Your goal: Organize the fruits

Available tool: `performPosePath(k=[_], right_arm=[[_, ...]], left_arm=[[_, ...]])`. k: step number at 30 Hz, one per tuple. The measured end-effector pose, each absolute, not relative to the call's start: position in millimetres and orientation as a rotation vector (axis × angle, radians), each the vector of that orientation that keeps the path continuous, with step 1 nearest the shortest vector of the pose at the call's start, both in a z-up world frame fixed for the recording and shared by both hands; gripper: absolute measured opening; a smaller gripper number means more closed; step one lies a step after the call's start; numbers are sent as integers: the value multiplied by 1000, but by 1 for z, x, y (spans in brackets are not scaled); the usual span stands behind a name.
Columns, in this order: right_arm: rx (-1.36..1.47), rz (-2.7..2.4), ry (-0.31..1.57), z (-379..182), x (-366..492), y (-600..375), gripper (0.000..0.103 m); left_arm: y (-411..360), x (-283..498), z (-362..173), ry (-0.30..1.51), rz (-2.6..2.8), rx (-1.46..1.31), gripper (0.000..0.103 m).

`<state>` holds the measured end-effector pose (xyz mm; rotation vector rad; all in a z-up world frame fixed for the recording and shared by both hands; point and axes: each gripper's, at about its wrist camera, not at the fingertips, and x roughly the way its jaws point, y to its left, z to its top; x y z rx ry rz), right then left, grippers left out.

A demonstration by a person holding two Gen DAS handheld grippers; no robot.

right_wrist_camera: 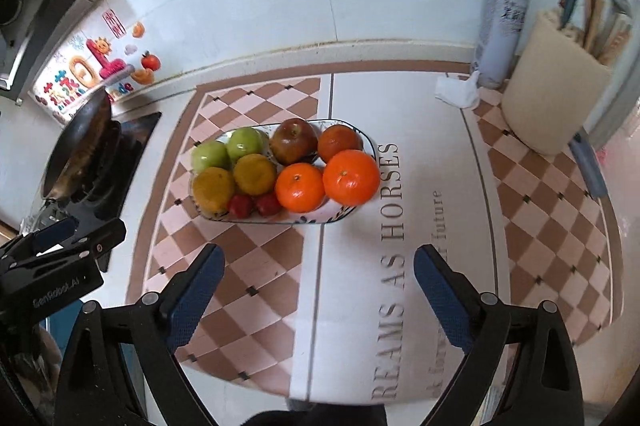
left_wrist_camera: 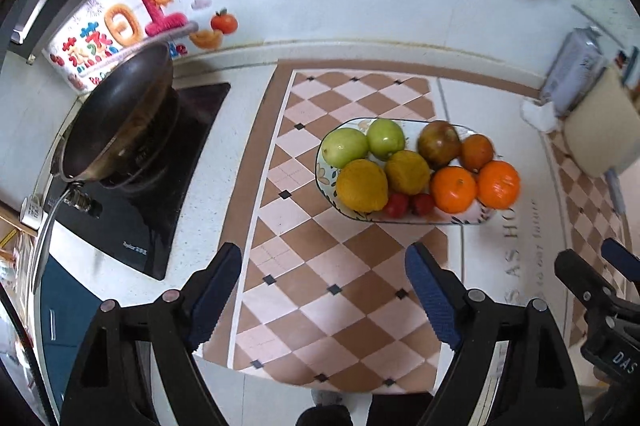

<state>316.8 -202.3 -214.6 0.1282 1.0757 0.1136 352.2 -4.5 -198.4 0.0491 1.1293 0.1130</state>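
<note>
A patterned oval plate (left_wrist_camera: pixel 472 220) (right_wrist_camera: pixel 370 142) on the checkered mat holds grouped fruit: two green apples (left_wrist_camera: pixel 345 147) (right_wrist_camera: pixel 210 156), two yellow-brown fruits (left_wrist_camera: pixel 362 185) (right_wrist_camera: pixel 213 189), two small red fruits (left_wrist_camera: pixel 397 205) (right_wrist_camera: pixel 240 206), a dark red-brown apple (left_wrist_camera: pixel 439 143) (right_wrist_camera: pixel 294 141) and three oranges (left_wrist_camera: pixel 454 189) (right_wrist_camera: pixel 351 177). My left gripper (left_wrist_camera: pixel 324 258) is open and empty, held above the mat in front of the plate. My right gripper (right_wrist_camera: pixel 318 258) is open and empty, also in front of the plate. Each gripper shows at the edge of the other's view.
A black pan (left_wrist_camera: pixel 116 114) (right_wrist_camera: pixel 76 142) sits on the dark cooktop (left_wrist_camera: pixel 132 226) to the left. At the right stand a spray can (right_wrist_camera: pixel 502 26), a cream utensil holder (right_wrist_camera: pixel 554 82) and a crumpled tissue (right_wrist_camera: pixel 458 90). A tiled wall with stickers is behind.
</note>
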Motion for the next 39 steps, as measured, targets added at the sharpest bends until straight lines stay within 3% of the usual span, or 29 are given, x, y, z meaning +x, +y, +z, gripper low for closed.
performPosePath(k=[24, 39], right_arm=[[92, 93, 788, -40, 66, -161, 98], [95, 127, 745, 4, 4, -175, 98]], left_arm=[[28, 142, -55, 863, 3, 35, 84], [26, 80, -18, 805, 27, 3, 84]])
